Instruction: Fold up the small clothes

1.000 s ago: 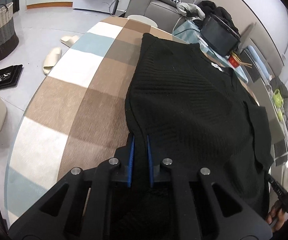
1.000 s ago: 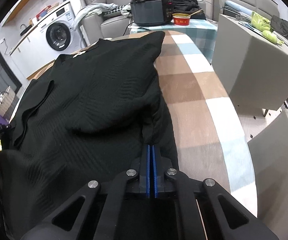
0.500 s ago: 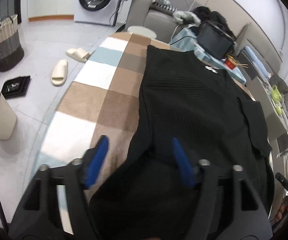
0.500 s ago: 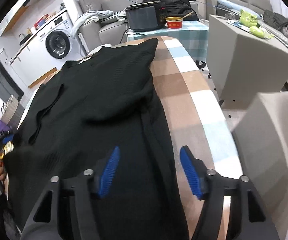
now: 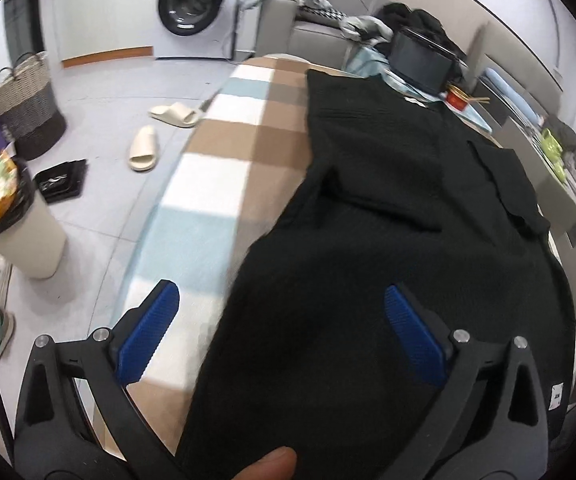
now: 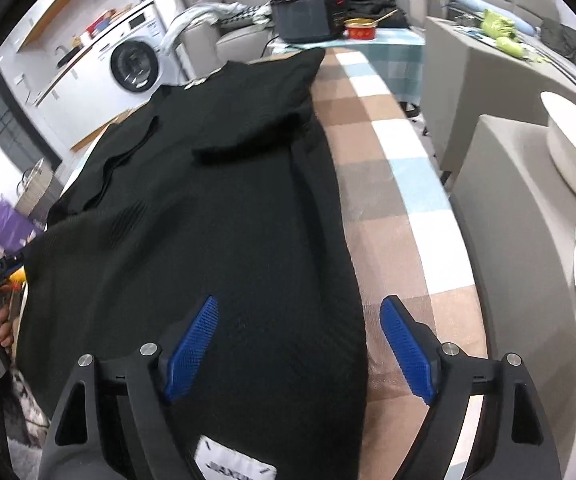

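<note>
We saw the black knit garment (image 5: 387, 240) lying flat on the checked counter (image 5: 224, 184), its long axis running away from both cameras toward the far end, where a white label (image 6: 196, 83) marked the neckline. A sleeve (image 6: 248, 140) lay folded across its middle. Our left tongs (image 5: 280, 332) were opening, blue pads (image 5: 148, 336) wide apart, cloth beneath them but nothing pinched. Our right tongs (image 6: 299, 348) were likewise opening over the garment's near edge, gripping nothing. On the floor, a bin (image 5: 20, 232) held colourful rubbish; we could not tell what the woven basket (image 5: 28, 108) held.
</note>
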The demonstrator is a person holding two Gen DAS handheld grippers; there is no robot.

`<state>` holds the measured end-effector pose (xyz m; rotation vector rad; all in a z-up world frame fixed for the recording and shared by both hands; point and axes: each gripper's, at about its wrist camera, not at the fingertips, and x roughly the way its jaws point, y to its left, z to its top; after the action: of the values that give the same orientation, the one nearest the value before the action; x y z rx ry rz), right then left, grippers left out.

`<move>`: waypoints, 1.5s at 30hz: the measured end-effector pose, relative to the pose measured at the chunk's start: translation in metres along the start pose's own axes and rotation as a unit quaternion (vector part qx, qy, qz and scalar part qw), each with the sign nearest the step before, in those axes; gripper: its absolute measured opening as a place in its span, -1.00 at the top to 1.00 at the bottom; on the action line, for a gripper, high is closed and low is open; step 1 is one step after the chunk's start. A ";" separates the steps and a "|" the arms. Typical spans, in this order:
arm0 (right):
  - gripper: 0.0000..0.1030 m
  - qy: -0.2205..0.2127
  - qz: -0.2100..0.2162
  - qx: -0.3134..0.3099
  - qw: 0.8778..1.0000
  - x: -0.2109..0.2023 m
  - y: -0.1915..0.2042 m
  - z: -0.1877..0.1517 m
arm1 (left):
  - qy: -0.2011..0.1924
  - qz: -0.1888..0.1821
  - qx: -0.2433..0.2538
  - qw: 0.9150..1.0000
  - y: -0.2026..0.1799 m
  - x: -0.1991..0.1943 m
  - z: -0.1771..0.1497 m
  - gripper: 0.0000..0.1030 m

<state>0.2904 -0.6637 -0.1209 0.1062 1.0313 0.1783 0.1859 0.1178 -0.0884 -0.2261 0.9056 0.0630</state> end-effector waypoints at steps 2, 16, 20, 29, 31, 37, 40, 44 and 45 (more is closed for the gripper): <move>-0.65 0.007 0.010 -0.008 1.000 0.000 -0.006 -0.002 | -0.010 0.023 -0.005 1.000 0.007 -0.009 -0.014 -0.98; -0.39 0.027 0.057 -0.033 0.997 -0.008 -0.019 -0.057 | 0.035 0.057 0.024 0.997 0.014 -0.016 -0.071 -0.49; 0.25 0.022 0.046 -0.080 0.995 -0.008 -0.002 -0.065 | 0.024 0.044 0.039 0.998 0.007 -0.014 -0.068 -0.19; 0.87 -0.064 0.103 -0.076 0.990 -0.037 -0.002 -0.052 | 0.013 0.009 0.034 0.999 -0.004 -0.025 -0.060 0.91; 0.87 -0.092 0.109 -0.057 0.988 -0.049 -0.009 -0.045 | 0.005 -0.002 0.024 1.000 -0.004 -0.035 -0.062 0.91; 0.88 -0.123 0.117 -0.026 0.985 -0.058 -0.022 -0.036 | -0.020 -0.032 0.016 0.999 -0.013 -0.068 -0.072 0.91; 0.88 -0.133 0.131 -0.026 0.982 -0.060 -0.023 -0.035 | -0.032 -0.042 0.009 0.999 -0.013 -0.078 -0.071 0.91; 0.88 -0.173 0.161 -0.022 0.971 -0.072 -0.026 -0.033 | -0.055 -0.053 0.006 0.997 -0.013 -0.093 -0.064 0.91; 0.88 -0.183 0.165 -0.021 0.969 -0.077 -0.026 -0.035 | -0.060 -0.052 0.005 0.997 -0.014 -0.096 -0.062 0.91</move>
<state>0.2248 -0.7043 -0.0784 0.2636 0.6357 0.4650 0.0804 0.0948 -0.0476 -0.2581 0.7737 -0.0246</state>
